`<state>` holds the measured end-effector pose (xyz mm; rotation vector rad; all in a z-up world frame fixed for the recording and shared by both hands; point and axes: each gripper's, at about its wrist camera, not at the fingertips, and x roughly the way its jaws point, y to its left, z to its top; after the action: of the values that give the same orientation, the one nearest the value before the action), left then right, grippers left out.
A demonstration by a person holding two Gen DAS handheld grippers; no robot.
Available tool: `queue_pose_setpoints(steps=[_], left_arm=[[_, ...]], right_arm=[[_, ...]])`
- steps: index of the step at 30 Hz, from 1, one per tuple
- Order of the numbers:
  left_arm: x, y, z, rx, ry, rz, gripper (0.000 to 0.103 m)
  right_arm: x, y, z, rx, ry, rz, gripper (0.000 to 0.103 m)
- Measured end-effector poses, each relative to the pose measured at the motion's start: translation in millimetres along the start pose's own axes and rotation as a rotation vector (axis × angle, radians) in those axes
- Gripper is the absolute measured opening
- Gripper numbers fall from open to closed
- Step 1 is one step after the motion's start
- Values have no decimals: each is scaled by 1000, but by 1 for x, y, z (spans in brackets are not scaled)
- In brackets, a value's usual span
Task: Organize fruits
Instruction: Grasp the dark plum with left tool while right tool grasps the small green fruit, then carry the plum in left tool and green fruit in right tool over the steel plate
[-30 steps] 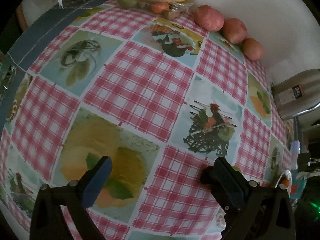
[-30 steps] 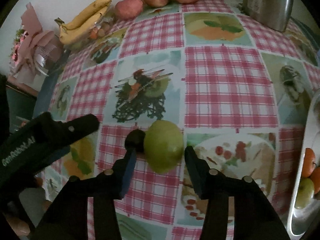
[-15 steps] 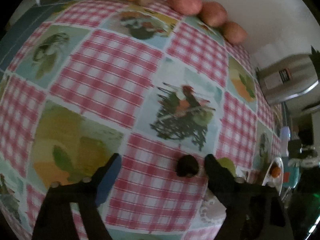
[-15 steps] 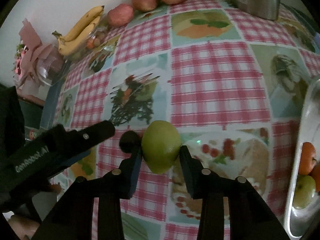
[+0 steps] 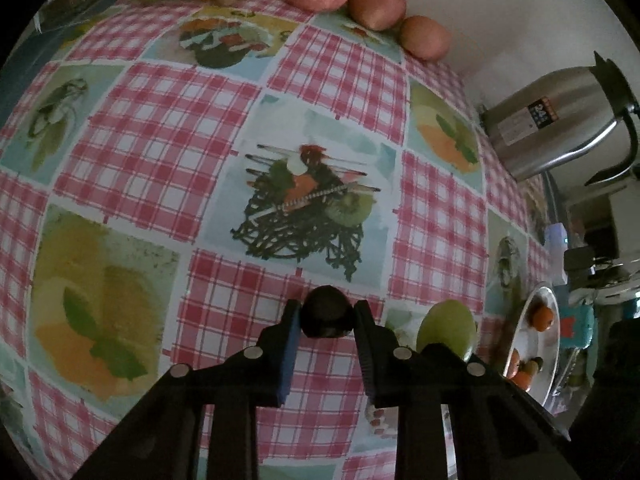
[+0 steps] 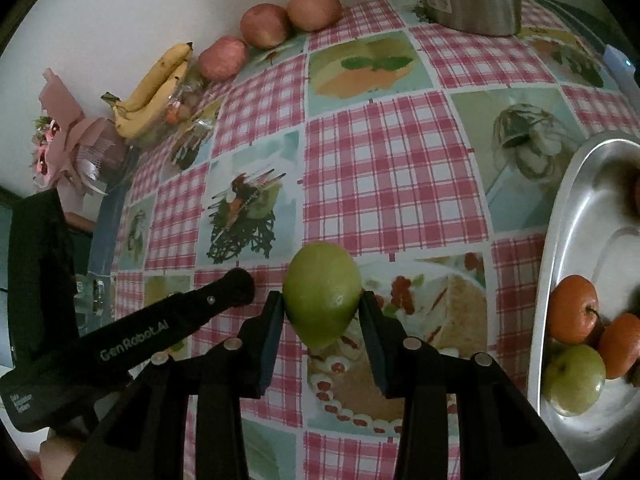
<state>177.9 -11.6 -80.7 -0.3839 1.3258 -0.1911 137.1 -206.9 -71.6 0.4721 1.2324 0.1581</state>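
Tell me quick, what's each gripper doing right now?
Left gripper: closed on the small dark fruit.
Right gripper: closed on the green fruit.

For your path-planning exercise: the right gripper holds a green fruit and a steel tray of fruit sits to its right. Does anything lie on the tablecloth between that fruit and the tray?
Nothing visible does. The green fruit sits in the right gripper, and only bare tablecloth separates it from the steel tray.

Steel thermos jug (image 5: 556, 124) at the checked tablecloth's (image 6: 396, 168) far edge, pink wrapped bouquet (image 6: 68, 140) beside the wall
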Motion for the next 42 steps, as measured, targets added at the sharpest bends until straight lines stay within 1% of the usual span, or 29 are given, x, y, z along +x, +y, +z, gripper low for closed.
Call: queue_pose_setpoints(steps=[3,8,13,16,20,22,24,30,33,36,38,40,42], left_arm=[[-9,-5,-1,8,-19,-12,28],[-19,-29,-2,54,-44,-43,28],[-22,-60,-12,107,-49,-84,28],[-22,-80,-21,146,-39,-114,28],[-16,-110,-36,212,-12,-132,28],[-11,-127,-46,258,14,-148,28],[-7,-140,-55,293,33,-155,28],[7,-172,-78,390,81,-152,29],[16,-179,-82,401,97,-148,29],[24,-178,-81,386,110,-149,29],[28,-175,-80,367,127,-159,30],[28,-174,-79,360,128,-164,31],[26,-171,-78,357,124,-159,41]], right_arm=[[-5,2,-1,-5,-11,11,40],[-21,-2,-2,-6,-48,24,40],[-39,-17,-3,16,-83,-2,40],[-52,-34,-4,45,-108,-37,40],[-75,-68,-6,134,-160,-50,40],[-87,-86,-8,170,-188,-117,40],[-96,-102,-11,210,-202,-166,40],[-105,-142,-22,297,-195,-206,40],[-103,-148,-26,314,-185,-192,41],[-104,-147,-26,318,-188,-200,41],[-106,-146,-26,315,-198,-191,41],[-107,-144,-26,309,-200,-190,41],[-106,-142,-25,300,-198,-200,41]])
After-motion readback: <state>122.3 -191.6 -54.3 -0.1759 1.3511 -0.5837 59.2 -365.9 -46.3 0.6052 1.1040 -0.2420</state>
